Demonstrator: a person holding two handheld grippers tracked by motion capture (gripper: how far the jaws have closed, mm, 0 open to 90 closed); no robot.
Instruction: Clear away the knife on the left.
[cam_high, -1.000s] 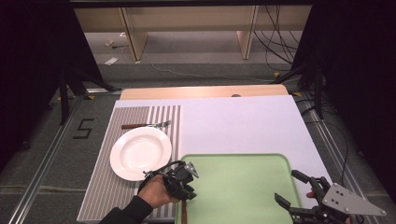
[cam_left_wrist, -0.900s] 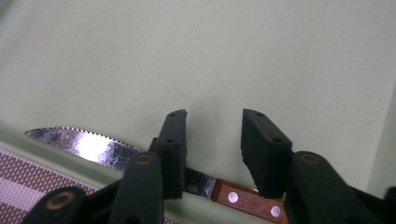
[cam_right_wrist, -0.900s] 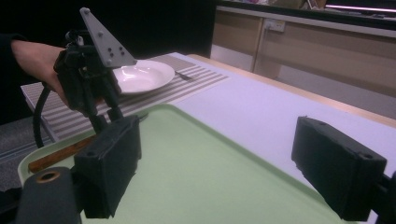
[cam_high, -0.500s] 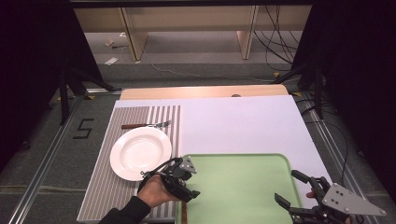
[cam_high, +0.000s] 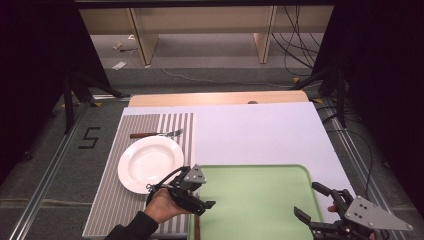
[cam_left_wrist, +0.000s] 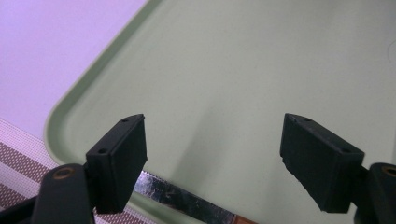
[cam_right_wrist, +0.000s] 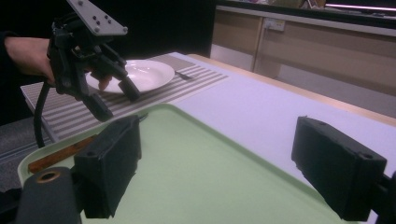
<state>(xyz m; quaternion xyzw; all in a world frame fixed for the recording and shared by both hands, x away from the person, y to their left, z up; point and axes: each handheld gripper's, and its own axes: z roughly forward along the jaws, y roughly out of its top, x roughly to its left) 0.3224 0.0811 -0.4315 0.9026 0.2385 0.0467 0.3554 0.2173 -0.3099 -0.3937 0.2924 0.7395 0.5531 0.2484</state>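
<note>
A knife (cam_high: 196, 229) with a wooden handle lies on the striped mat (cam_high: 150, 125), right against the left rim of the green tray (cam_high: 260, 210). Its blade (cam_left_wrist: 182, 198) shows low in the left gripper view and its handle (cam_right_wrist: 56, 157) in the right gripper view. My left gripper (cam_high: 201, 199) hovers just above it at the tray's left edge. Its jaws have just been opening and stand wide, with nothing between them (cam_left_wrist: 212, 135). My right gripper (cam_high: 310, 201) stays open over the tray's near right corner, empty (cam_right_wrist: 217, 149). From there the left gripper (cam_right_wrist: 119, 103) is seen farther off.
A white plate (cam_high: 150, 162) rests on the striped mat left of the tray. A fork (cam_high: 157, 134) lies behind the plate. A white sheet (cam_high: 260, 135) covers the table beyond the tray. Cables and shelving stand past the table's far edge.
The left gripper's jaws have spread apart above the knife, which now lies free beside the tray. The left hand shifted slightly. The right gripper has kept still.
</note>
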